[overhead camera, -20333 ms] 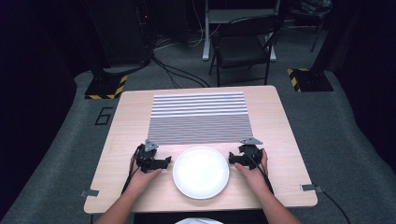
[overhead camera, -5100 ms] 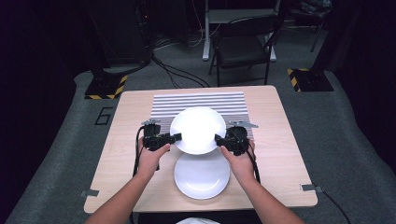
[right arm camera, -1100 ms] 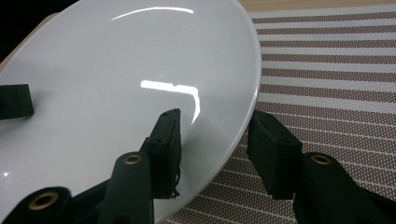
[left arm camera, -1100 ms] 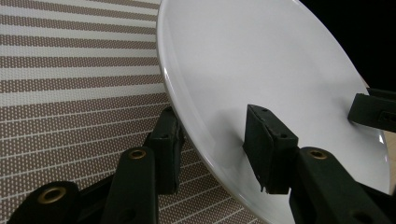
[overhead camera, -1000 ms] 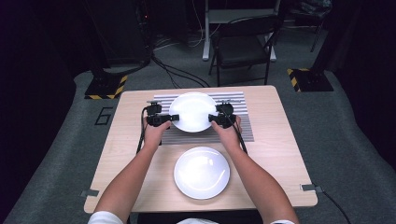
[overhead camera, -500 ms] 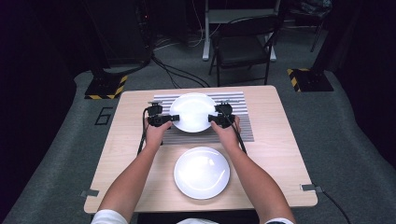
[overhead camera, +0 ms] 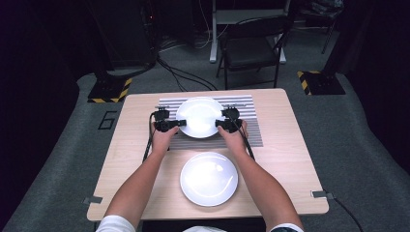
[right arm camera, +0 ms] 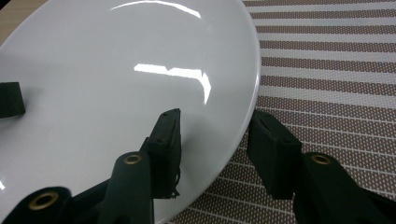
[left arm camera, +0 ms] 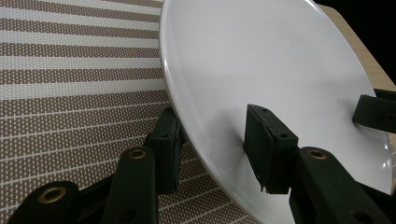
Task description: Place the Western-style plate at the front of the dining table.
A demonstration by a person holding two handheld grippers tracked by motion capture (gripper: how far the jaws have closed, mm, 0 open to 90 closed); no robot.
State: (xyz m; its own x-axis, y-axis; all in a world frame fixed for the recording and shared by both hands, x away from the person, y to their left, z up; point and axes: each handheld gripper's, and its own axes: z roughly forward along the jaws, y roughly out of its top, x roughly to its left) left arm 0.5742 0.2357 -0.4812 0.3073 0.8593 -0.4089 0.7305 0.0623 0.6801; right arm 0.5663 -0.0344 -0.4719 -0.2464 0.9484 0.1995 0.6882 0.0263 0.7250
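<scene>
Gripping: far plate (overhead camera: 200, 116) clamped at both sides, over the striped mat (overhead camera: 251, 133), toward 12 o'clock on the table (overhead camera: 290, 159).
Left gripper (overhead camera: 178, 123): clenched on the far plate's 9 o'clock rim; in the left gripper view (left arm camera: 217, 154) one jaw sits under the rim, the other on the plate's upper face (left arm camera: 261, 60).
Right gripper (overhead camera: 221, 123): clenched on the 3 o'clock rim; in the right gripper view (right arm camera: 215, 147) one jaw lies on the glossy upper face (right arm camera: 116, 84), the other under the rim, over the mat (right arm camera: 336, 74).
Plate attitude: cannot tell whether it rests on the mat or hangs just above it.
Near plate (overhead camera: 209, 179): white, flat on bare wood at 6 o'clock, between the two forearms, well apart from the held plate.
Hands: left hand (overhead camera: 163, 137) and right hand (overhead camera: 235, 137) at the mat's near edge, on either side of the far plate.
Cables: one trails back from each gripper along the forearm.
Beyond the table, 12 o'clock: dark folding chair (overhead camera: 251, 48) on grey carpet, loose floor cables (overhead camera: 183, 77) beside it.
At 10 and 2 o'clock: stand feet with yellow-black hazard tape (overhead camera: 109, 89) (overhead camera: 319, 82).
Obstruction: the near plate is the one thing between the person and the held plate; the mat around the far plate is otherwise bare.
</scene>
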